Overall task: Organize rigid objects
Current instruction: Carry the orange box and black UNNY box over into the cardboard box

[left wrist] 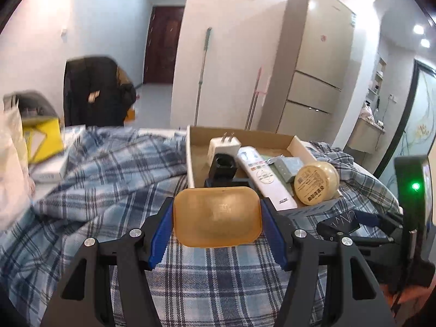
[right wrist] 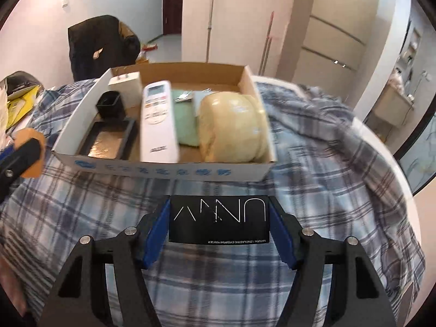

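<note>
My left gripper (left wrist: 218, 216) is shut on an amber translucent soap-dish-like box (left wrist: 218, 215), held above the plaid blanket just short of the cardboard box (left wrist: 190, 160). My right gripper (right wrist: 219, 222) is shut on a black UNNY eyebrow-powder box (right wrist: 219, 219), held in front of the cardboard box (right wrist: 169, 170). The cardboard box holds a white plug adapter (left wrist: 224, 145), a black cup (left wrist: 223, 167), a white remote (right wrist: 158, 120), a green flat pack (right wrist: 186, 120) and a cream round jar (right wrist: 231, 128). The left gripper with the amber box shows at the left of the right wrist view (right wrist: 24, 155).
The blue plaid blanket (left wrist: 109, 169) covers the bed. A yellow bag (left wrist: 43, 141) and a white flat box (left wrist: 51, 169) lie at the left. A chair with a dark coat (left wrist: 95, 92), a mop (left wrist: 203, 76) and a fridge (left wrist: 313, 62) stand behind.
</note>
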{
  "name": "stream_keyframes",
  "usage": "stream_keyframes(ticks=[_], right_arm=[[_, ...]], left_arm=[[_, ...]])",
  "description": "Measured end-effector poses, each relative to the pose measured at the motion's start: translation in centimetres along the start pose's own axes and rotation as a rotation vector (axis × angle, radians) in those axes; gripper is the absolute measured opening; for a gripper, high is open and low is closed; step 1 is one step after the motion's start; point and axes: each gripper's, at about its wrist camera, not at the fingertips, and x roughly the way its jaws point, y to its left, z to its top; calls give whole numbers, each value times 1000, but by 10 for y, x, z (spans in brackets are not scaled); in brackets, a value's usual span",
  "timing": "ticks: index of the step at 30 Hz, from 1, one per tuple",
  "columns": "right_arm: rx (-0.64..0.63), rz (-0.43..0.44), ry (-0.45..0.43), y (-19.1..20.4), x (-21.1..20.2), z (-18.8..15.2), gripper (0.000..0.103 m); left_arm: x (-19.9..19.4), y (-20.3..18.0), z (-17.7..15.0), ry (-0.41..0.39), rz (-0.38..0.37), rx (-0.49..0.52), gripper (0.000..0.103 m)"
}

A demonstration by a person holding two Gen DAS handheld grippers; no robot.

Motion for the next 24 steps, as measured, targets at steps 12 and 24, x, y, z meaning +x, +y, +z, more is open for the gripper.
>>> stream_keyframes(ticks=[12,24], right_arm=[[30,79,-25,-8,-6,1,67],[85,77,-126,-33,-65,49,67]], left_arm=[[-4,-7,0,-24,21,36,64],[-18,-24,75,5,7,22,64]])
